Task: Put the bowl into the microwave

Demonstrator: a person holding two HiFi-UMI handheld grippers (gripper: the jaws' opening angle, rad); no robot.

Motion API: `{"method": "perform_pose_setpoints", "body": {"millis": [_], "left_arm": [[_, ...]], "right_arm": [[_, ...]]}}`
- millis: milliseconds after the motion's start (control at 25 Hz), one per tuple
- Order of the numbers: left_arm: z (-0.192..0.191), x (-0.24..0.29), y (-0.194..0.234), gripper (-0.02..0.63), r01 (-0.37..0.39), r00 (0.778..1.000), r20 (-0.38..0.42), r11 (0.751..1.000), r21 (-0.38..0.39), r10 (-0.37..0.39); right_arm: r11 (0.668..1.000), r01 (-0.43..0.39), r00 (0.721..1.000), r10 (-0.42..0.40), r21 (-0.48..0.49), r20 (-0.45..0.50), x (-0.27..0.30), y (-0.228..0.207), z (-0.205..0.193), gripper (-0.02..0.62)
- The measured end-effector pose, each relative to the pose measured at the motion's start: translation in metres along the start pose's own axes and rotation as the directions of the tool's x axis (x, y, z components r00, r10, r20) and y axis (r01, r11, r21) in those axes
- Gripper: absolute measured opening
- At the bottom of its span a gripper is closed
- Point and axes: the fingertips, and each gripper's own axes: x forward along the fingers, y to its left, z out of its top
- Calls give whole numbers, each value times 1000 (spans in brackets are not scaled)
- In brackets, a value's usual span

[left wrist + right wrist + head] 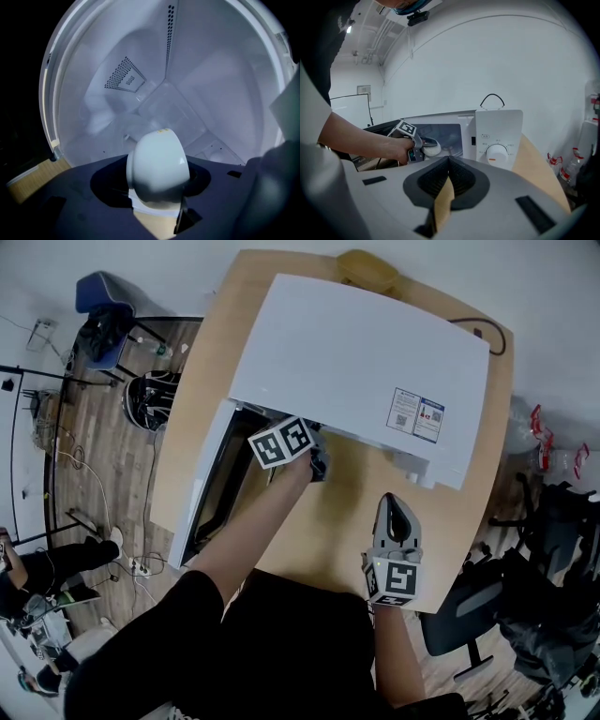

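Note:
A white bowl [158, 164] lies tilted on its side between the jaws of my left gripper [157, 185], which is shut on it. It hangs at the mouth of the white microwave [356, 362], just before the lit cavity [140, 93] and its glass turntable [171, 112]. In the head view the left gripper [317, 463] reaches under the microwave's front edge, beside the open door [202, 488]. The right gripper view shows the bowl [430, 149] in front of the opening. My right gripper [395, 507] hovers over the table in front of the control panel [497, 136], shut with nothing in it.
The microwave stands on a wooden table [469, 521]. A yellow object [367, 268] lies behind it and a black cable [483, 334] loops at the back right. An office chair [469, 606] stands at the table's right front, with plastic bottles [548, 442] further right.

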Motion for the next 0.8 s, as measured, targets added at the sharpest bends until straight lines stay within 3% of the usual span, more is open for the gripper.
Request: {"method": "perform_pose_setpoints", "body": {"millis": [280,480,640,800], "left_arm": [[5,-2,5,222,1,999,32,996,86,-4],[9,-3,6,222,77,994,80,997,-21,-75],[8,-2,-8,222,175,980,111,980,-93,-164],[2,-1,-15,222,222,972,113,965,-142,-207]], "right_arm": [[1000,-12,1000,12,-12,6,1,5,5,55],[1000,-23,1000,23,-11,4,5,8,4,55],[1000,-24,1000,24,-9,-2,7,10,2,55],[999,-33,999,33,-15,-6,8,13,2,55]]}}
